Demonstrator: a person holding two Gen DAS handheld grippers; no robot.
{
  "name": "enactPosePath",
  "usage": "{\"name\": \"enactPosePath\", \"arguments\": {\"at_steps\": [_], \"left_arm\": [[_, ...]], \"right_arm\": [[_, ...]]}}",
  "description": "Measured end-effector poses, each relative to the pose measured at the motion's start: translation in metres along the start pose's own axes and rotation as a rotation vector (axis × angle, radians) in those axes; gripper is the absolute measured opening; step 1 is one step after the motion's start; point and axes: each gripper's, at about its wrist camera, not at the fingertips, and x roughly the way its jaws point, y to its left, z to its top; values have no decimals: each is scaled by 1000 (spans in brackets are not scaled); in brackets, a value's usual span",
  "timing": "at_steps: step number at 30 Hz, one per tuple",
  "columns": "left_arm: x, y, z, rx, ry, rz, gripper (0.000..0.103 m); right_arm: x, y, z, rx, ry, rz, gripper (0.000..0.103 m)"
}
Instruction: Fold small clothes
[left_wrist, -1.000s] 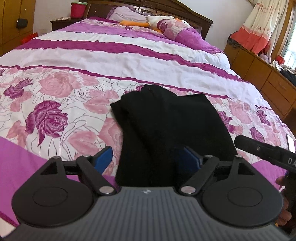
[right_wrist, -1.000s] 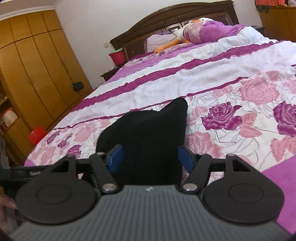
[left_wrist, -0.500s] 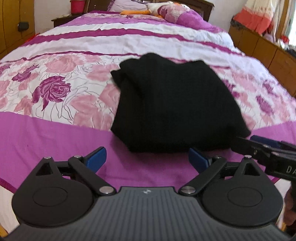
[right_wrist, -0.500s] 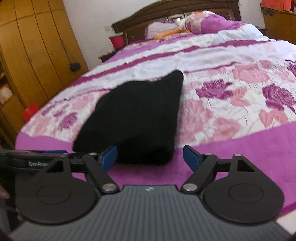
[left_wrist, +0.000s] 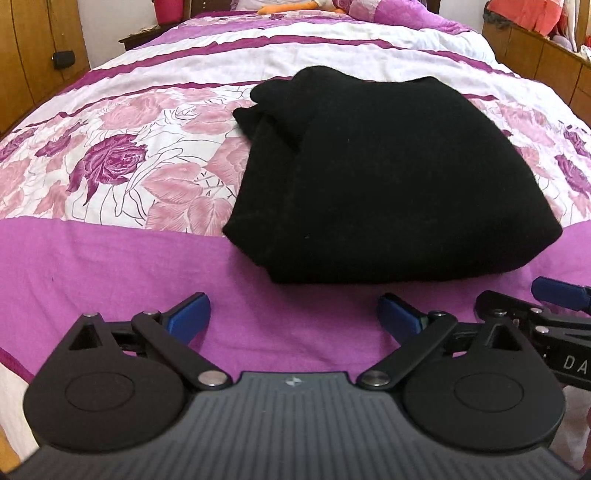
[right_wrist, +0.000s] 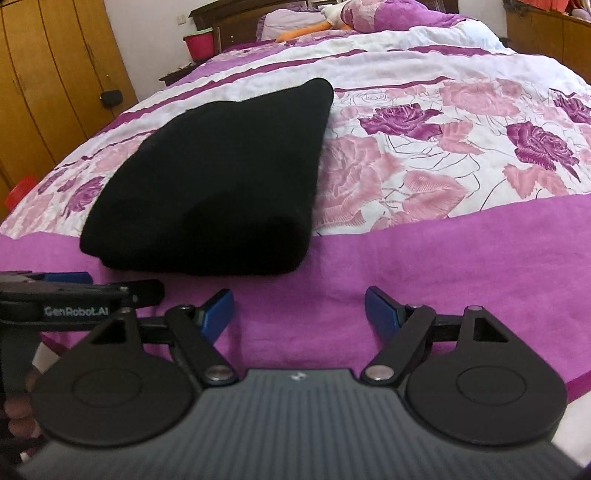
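I hold both the left claw (left_wrist: 293, 314) and the right claw (right_wrist: 299, 310) wide open and empty, just short of the folded black garment (left_wrist: 384, 177) on the bed (left_wrist: 110, 266), since the fold looks finished.

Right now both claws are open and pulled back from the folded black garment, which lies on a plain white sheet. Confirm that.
One thing is wrong: the bedding. The folded black garment lies on a floral pink-and-purple bedspread, its near edge on the magenta band, as the left wrist view shows. The left claw and right claw are open, clear of it.

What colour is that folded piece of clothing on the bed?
Plain black, no visible pattern. The folded garment shows best in the left wrist view.
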Motion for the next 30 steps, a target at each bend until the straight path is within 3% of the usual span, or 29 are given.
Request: {"name": "enactPosePath", "arguments": {"at_steps": [30], "left_arm": [[3, 0, -1, -12, -10, 2, 103]], "right_arm": [[2, -4, -3, 30, -1, 16, 80]]}}
